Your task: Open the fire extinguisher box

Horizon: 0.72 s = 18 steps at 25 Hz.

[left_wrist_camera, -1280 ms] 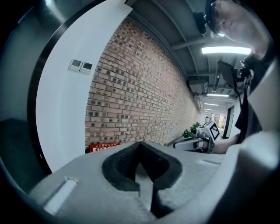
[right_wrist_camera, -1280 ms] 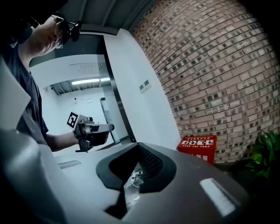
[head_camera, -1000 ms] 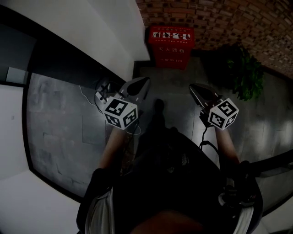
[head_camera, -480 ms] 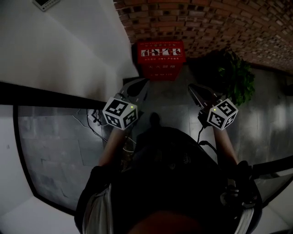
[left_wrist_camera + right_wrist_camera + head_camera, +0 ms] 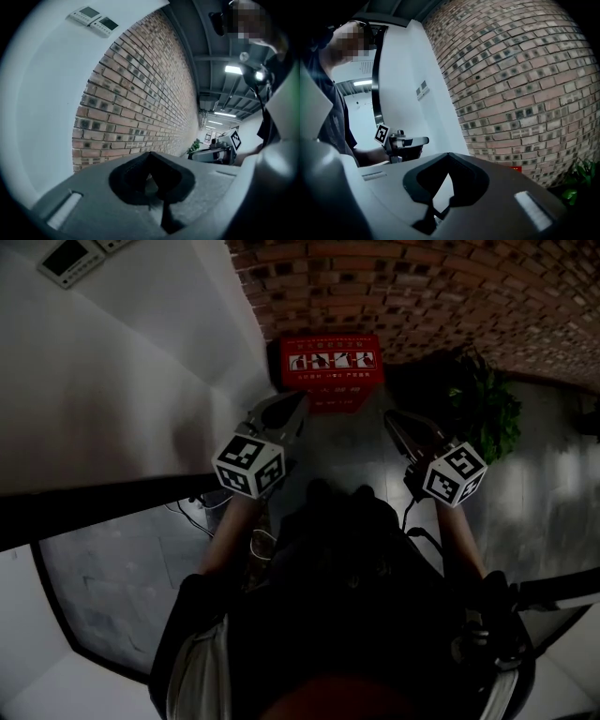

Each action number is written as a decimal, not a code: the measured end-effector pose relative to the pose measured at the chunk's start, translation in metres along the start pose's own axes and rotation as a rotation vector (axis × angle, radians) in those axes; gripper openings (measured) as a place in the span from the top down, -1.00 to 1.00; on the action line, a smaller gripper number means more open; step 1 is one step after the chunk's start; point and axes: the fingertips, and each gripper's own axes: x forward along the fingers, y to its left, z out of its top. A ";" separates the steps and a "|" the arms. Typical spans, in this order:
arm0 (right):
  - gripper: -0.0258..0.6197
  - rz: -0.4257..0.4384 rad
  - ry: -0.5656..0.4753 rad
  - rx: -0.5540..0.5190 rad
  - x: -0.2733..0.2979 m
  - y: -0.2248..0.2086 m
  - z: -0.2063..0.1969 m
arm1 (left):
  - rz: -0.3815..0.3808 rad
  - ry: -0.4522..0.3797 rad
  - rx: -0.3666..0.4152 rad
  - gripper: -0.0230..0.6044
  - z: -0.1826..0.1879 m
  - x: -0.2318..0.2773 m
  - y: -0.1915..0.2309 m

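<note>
The left tool [image 5: 296, 399] and right tool [image 5: 394, 418] hover near the red fire extinguisher box [image 5: 330, 367], jaws seemingly together and empty.

The fire extinguisher box [image 5: 331, 371] sits at the head view's top centre, on the floor against the brick wall [image 5: 450, 287]. A potted plant [image 5: 483, 404] stands to its right and a plain wall [image 5: 141, 352] to its left. Below the box, the left gripper [image 5: 292, 405] and right gripper [image 5: 397, 420] are side by side.

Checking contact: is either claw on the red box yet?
No: in the head view the left claw and right claw both hang short of the red box.
</note>
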 end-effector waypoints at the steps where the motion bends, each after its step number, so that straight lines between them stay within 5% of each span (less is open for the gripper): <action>1: 0.92 0.003 0.000 0.003 0.003 -0.003 0.002 | 0.002 0.000 0.000 0.92 0.002 0.003 0.002; 18: 0.92 0.210 0.008 0.054 0.034 -0.088 0.023 | 0.201 0.018 -0.001 0.92 0.020 0.059 0.009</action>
